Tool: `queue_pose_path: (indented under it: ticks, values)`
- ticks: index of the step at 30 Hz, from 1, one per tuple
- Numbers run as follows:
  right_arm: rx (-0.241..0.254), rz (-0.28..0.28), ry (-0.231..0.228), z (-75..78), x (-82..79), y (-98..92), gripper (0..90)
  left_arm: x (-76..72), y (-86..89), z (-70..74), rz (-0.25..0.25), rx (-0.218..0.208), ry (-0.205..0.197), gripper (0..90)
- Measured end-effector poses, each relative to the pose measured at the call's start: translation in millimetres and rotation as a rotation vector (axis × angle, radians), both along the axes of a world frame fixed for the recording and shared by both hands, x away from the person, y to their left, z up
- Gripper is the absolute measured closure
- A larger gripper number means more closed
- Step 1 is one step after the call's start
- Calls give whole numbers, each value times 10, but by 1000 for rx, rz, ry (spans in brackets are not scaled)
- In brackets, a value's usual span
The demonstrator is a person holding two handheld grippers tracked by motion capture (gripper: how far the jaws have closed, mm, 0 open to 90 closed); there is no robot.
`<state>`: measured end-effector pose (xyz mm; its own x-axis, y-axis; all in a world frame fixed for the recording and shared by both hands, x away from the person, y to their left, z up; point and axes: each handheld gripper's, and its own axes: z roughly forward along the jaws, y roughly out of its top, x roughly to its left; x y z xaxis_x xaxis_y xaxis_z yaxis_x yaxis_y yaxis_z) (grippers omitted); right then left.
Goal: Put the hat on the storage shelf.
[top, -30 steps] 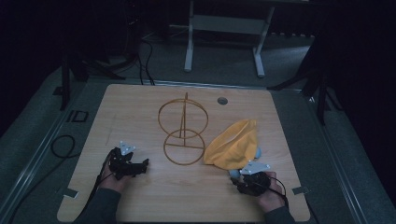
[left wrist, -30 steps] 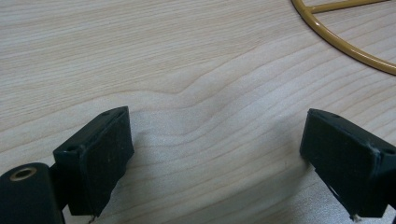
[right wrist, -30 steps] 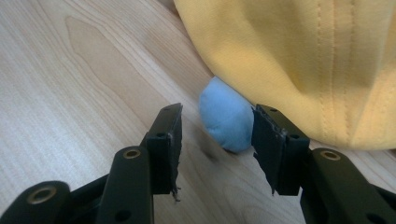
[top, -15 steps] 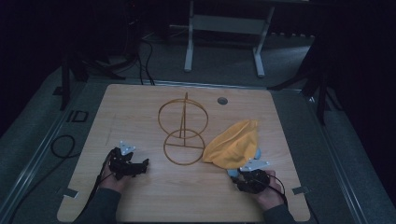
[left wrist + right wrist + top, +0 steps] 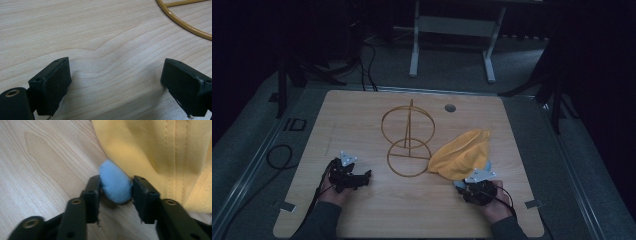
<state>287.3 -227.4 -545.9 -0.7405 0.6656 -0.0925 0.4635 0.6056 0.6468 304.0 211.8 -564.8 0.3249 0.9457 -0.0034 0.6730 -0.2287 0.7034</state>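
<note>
A yellow stitched cloth (image 5: 464,152) lies bunched at the table's right, with a soft blue piece (image 5: 115,183) sticking out from under its near edge. My right gripper (image 5: 116,191) has just been closing, and both pads now press on the sides of that blue piece; in the high view my right gripper (image 5: 460,184) sits at the cloth's near corner. A gold wire stand (image 5: 407,142) with two rings rests mid-table. My left gripper (image 5: 368,176) lies low on the wood left of it, open; in its own view my left gripper (image 5: 115,80) has bare wood between its jaws.
The wooden table (image 5: 362,115) has a small round grommet hole (image 5: 450,107) near the back edge. An arc of the stand's lower ring (image 5: 185,25) lies ahead and to the right in the left gripper view. Cables trail over the dark floor at left (image 5: 277,155).
The right hand has edged slightly toward the cloth's near corner. The left hand, the cloth and the stand have not moved.
</note>
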Motion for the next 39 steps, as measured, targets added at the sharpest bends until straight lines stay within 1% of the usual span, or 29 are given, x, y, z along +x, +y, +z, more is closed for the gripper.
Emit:
queue_pose_path:
  ticks: [1, 4, 6, 7, 8, 12, 14, 19, 21, 24, 26, 29, 36, 39]
  values:
    - [0, -4, 11, 7, 11, -10, 650, 0, 0, 0, 0, 0, 0, 96]
    - [-10, -15, 18, 18, 22, -17, 734, 0, 0, 0, 0, 0, 0, 96]
    - [-13, -15, 12, 37, 12, -18, 785, 0, 0, 0, 0, 0, 0, 96]
    - [-11, -14, -4, 53, 4, -23, 800, 0, 0, 0, 0, 0, 0, 96]
    - [-13, -17, -8, 68, -5, -29, 806, 0, 1, 1, -1, 1, 1, 96]
    - [3, -23, -47, 171, -48, -73, 815, 0, -1, 0, 0, 0, 0, 96]
    - [13, -25, -58, 233, -64, -100, 817, 0, -1, 0, 0, 0, 0, 96]
    - [27, -36, -98, 391, -62, -190, 817, 0, 0, 0, 0, 0, 0, 96]
    - [30, -42, -106, 439, -52, -219, 817, 1, 0, 0, 0, 0, 0, 96]
    - [24, -39, -119, 526, -14, -267, 817, 0, -1, 1, 0, 0, 1, 96]
    - [36, -33, -122, 592, 19, -300, 818, 0, -1, 0, 0, 0, 0, 96]
    - [37, -26, -130, 695, 69, -347, 819, 0, -1, 0, 1, 0, 0, 96]
    - [21, -36, -167, 959, 189, -463, 822, 1, -3, -1, 3, -4, -2, 96]
    - [6, -45, -181, 1076, 245, -507, 823, 0, 0, 0, 0, 0, 0, 96]
